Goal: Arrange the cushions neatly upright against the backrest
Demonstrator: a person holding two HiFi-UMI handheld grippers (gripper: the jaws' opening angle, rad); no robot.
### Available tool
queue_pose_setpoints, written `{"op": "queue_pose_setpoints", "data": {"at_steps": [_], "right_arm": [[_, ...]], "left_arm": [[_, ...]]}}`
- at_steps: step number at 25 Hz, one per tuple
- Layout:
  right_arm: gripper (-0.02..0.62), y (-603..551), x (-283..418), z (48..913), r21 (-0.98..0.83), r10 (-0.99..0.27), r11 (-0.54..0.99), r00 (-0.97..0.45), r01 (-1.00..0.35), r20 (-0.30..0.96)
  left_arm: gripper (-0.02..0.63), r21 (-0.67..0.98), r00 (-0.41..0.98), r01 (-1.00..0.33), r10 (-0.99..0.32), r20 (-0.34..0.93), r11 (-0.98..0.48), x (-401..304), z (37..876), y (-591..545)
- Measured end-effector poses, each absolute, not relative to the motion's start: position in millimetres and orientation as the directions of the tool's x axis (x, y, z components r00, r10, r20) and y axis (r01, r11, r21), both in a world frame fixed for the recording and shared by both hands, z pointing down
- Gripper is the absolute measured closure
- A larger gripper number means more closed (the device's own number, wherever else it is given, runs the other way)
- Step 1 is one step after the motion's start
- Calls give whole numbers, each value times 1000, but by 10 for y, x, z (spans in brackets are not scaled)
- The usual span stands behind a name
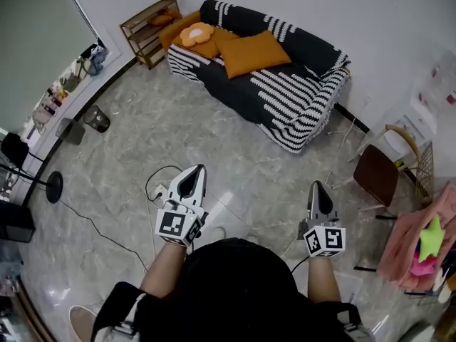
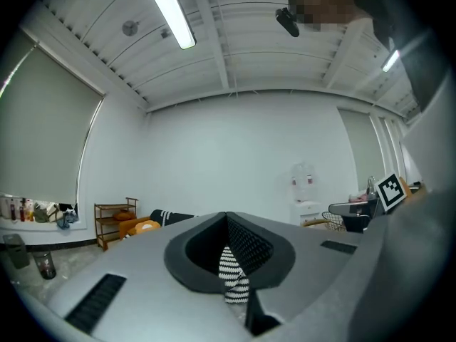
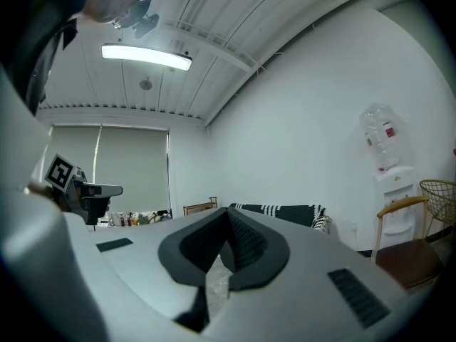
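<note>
Both our tongs, the left gripper (image 1: 194, 175) and the right gripper (image 1: 318, 188), are clenched on nothing, well apart from the black-and-white striped sofa (image 1: 299, 105). If we pinch only a corner, the large orange fabric cushion (image 1: 255, 52) may sag and flop forward. It lies face-up on the seat, near the dark backrest (image 1: 306, 45), with its long axis along the sofa.

Cushions (image 1: 235, 47) on sofa (image 1: 285, 91); shelf (image 1: 149, 28) left; chair (image 1: 377, 177) right.
</note>
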State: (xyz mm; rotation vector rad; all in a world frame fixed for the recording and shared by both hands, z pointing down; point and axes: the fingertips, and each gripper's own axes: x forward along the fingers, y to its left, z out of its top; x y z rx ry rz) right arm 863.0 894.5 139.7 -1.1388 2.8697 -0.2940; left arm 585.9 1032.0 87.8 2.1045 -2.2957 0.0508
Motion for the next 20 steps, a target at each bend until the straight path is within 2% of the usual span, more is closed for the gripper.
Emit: {"op": "queue_pose_setpoints", "data": {"at_steps": [4,5,6,8,10,14,20], "right_arm": [[567,8995,8692,1357,-177,-667,732,-745,-658,7],[565,9007,8707,1337,-175,-664,737,-748,-653,-3],[549,9019,8717,1318,-183,-659,741,-752,-646,-11],[325,9024,8731,1295,-216,-646,749,-763,-626,-25],[222,9023,8750,1292,-232,-635,757,-772,-611,-38],[195,9085,8679,1310,-243,-593,787,-804,-566,-49],[195,8968,8444,1316,-223,-586,792,-810,-569,-13]], "left_arm": [[586,26,-128,-991,-991,42,129,5938,926,10361],[532,46,-143,-988,-988,50,145,5943,955,10374],[423,62,-153,-986,-986,64,157,5949,989,10383],[346,78,-165,-982,-982,93,173,5977,1048,10393],[283,74,-178,-980,-978,109,187,6032,1078,10426],[247,40,-211,-976,-972,108,216,6043,1069,10578],[245,59,-200,-977,-974,104,206,5818,1090,10443]]}}
